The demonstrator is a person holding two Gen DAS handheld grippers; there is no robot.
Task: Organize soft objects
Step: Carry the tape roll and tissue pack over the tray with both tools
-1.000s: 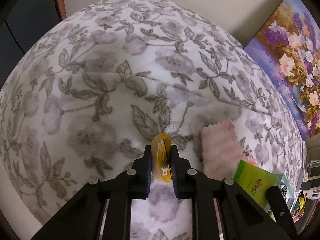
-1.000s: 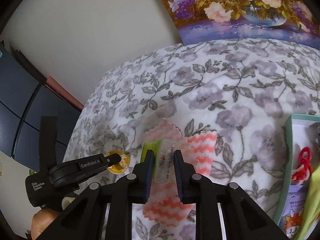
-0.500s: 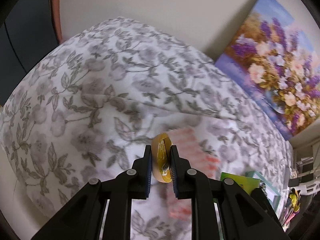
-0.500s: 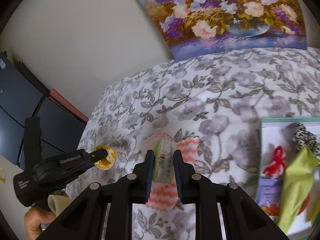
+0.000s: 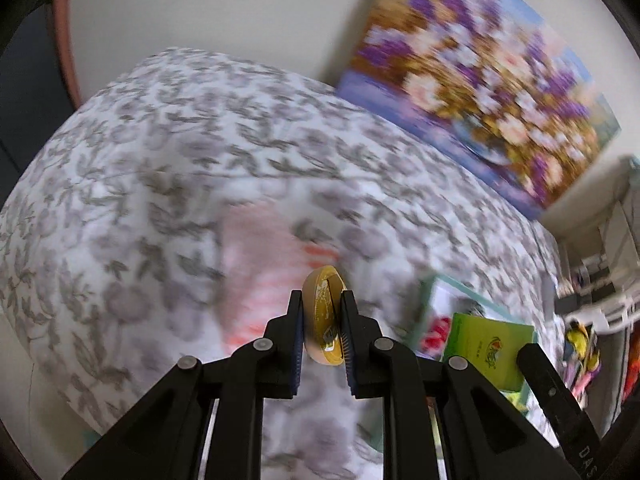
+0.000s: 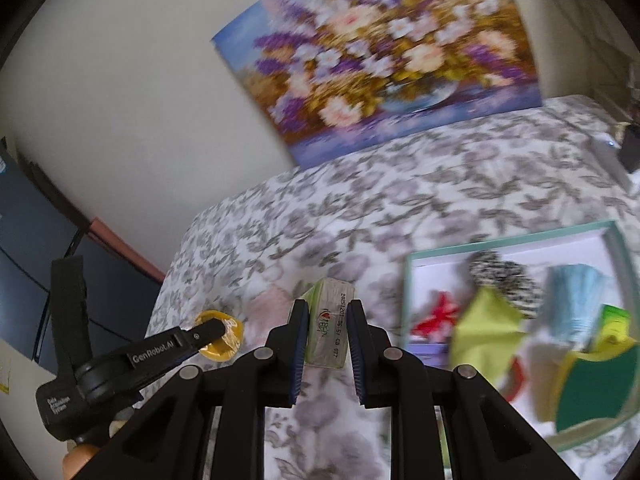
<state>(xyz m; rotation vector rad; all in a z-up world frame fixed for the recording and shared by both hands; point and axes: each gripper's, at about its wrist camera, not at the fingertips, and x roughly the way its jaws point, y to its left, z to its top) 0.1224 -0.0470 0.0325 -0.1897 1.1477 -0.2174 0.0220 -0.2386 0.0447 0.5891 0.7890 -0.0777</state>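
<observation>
My left gripper (image 5: 323, 312) is shut on a round yellow wrapped puck (image 5: 324, 316), held in the air above the flowered blanket (image 5: 160, 184). In the right wrist view the left gripper (image 6: 218, 330) shows at the lower left with the yellow puck (image 6: 220, 344) still in it. My right gripper (image 6: 328, 320) is shut on a small green and white tissue pack (image 6: 330, 320). A pink and white zigzag cloth (image 5: 260, 272) lies on the blanket below both. The teal-rimmed box (image 6: 504, 242) with soft things sits to the right.
The box holds a yellow-green cloth (image 6: 486, 332), a red bow (image 6: 438, 312), a spotted scrunchie (image 6: 504, 276), a blue item (image 6: 576, 300) and a green sponge (image 6: 596, 384). A flower painting (image 6: 384, 52) leans on the wall. A person's hand (image 6: 78, 456) holds the left gripper.
Both grippers have risen and moved right toward the box, each keeping its grip. The pink cloth has dropped behind, and the box has come into fuller view.
</observation>
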